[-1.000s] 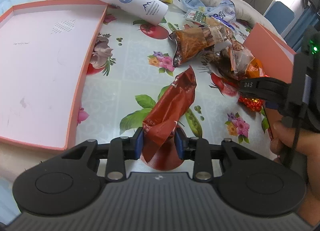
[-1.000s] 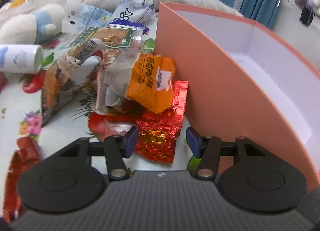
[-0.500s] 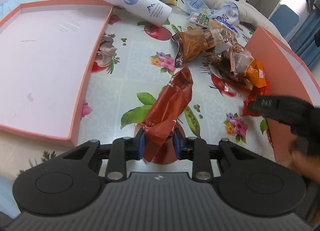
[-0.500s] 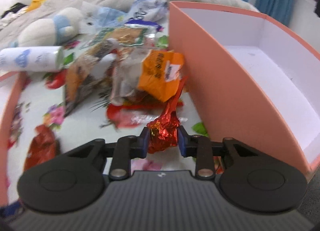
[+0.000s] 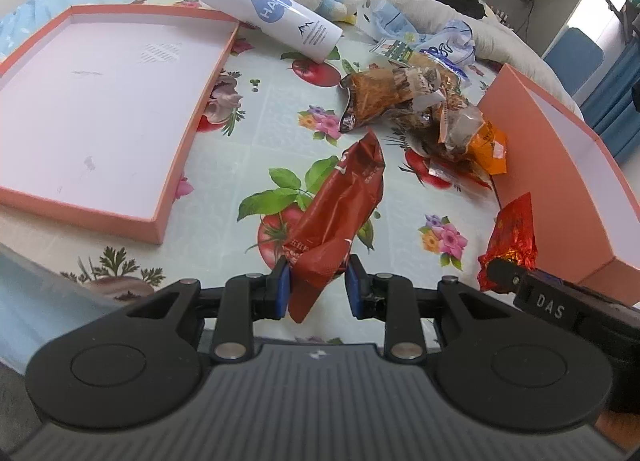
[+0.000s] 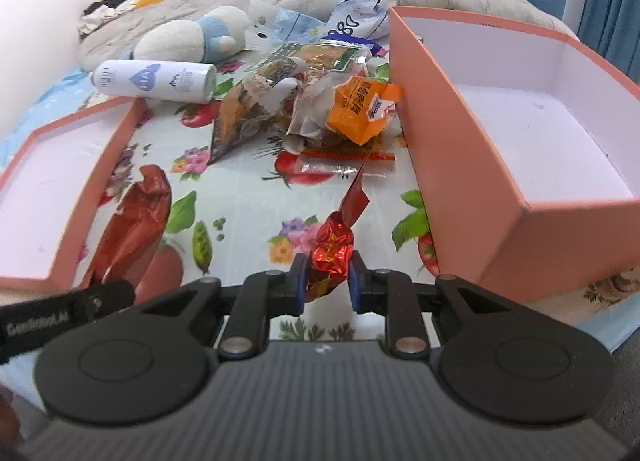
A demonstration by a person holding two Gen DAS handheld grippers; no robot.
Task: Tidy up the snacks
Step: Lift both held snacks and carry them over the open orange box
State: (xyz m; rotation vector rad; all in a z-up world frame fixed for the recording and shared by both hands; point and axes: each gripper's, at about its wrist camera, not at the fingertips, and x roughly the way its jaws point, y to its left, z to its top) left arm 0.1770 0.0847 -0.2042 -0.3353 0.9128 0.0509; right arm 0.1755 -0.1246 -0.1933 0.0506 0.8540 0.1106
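A dark red snack pouch (image 5: 340,213) is pinched by its lower end in the left claw (image 5: 316,288), apparently for carrying. A crinkled red foil packet (image 6: 332,249) is gripped in the right claw (image 6: 325,279), whose jaws are closing, left of the deep orange box (image 6: 520,197). That box and the shallow orange lid (image 5: 192,133) are seen empty. Other snacks (image 6: 320,105) are piled left of the box.

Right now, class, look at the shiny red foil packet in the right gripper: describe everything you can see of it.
The shiny red foil packet is small, crinkled and metallic, with gold print on its wrapper. Its lower end is crushed between the blue pads of the right gripper, whose jaws are closing on it. A flat sealed corner points up and away. It hangs above the flowered tablecloth, just left of the deep orange box, touching nothing else visible.
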